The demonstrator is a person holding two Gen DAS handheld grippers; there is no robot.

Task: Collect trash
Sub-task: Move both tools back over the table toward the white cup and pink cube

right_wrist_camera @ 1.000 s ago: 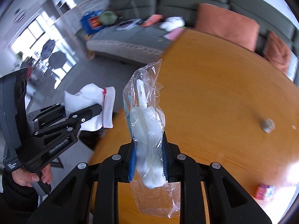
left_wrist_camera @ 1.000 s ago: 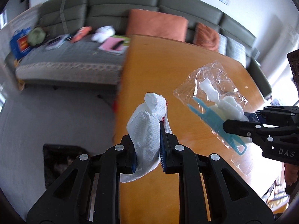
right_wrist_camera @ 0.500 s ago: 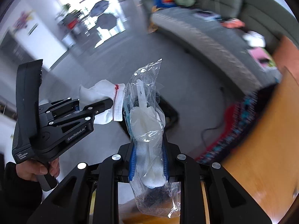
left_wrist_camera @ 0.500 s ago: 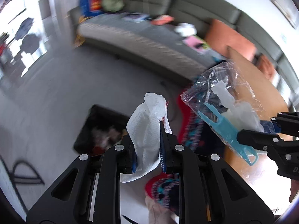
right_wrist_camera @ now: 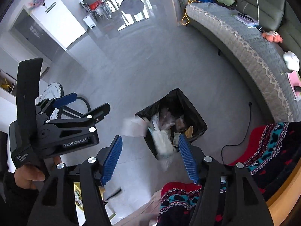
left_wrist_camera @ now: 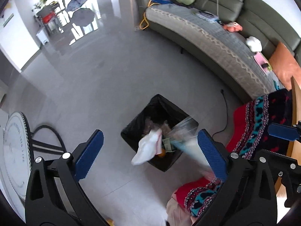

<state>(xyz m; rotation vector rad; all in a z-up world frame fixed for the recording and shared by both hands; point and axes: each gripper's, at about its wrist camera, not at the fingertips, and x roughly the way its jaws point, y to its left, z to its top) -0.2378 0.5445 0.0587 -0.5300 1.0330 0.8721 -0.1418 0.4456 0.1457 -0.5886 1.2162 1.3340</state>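
Observation:
A black-lined trash bin [left_wrist_camera: 131,134] [right_wrist_camera: 201,124] stands on the grey floor below both grippers. My left gripper [left_wrist_camera: 148,148] is open and empty; the white cloth [left_wrist_camera: 148,147] [right_wrist_camera: 132,127] is falling, blurred, at the bin's near rim. My right gripper [right_wrist_camera: 150,157] is open and empty; the clear plastic bag [right_wrist_camera: 162,143] [left_wrist_camera: 185,131] with white and blue plastic pieces is dropping into the bin. The left gripper also shows in the right wrist view [right_wrist_camera: 82,103], and a right finger [left_wrist_camera: 282,131] shows in the left wrist view.
A grey-green sofa [left_wrist_camera: 216,35] [right_wrist_camera: 244,37] with clutter curves along the right. The wooden table edge [right_wrist_camera: 287,192] and my patterned red sweater [left_wrist_camera: 259,124] are at the lower right. A black cable [left_wrist_camera: 224,113] lies on the floor. A round white stand [left_wrist_camera: 15,150] is at the left.
Both grippers swung from the table to above the bin and opened. The white cloth and the plastic bag left the jaws and are falling into the bin.

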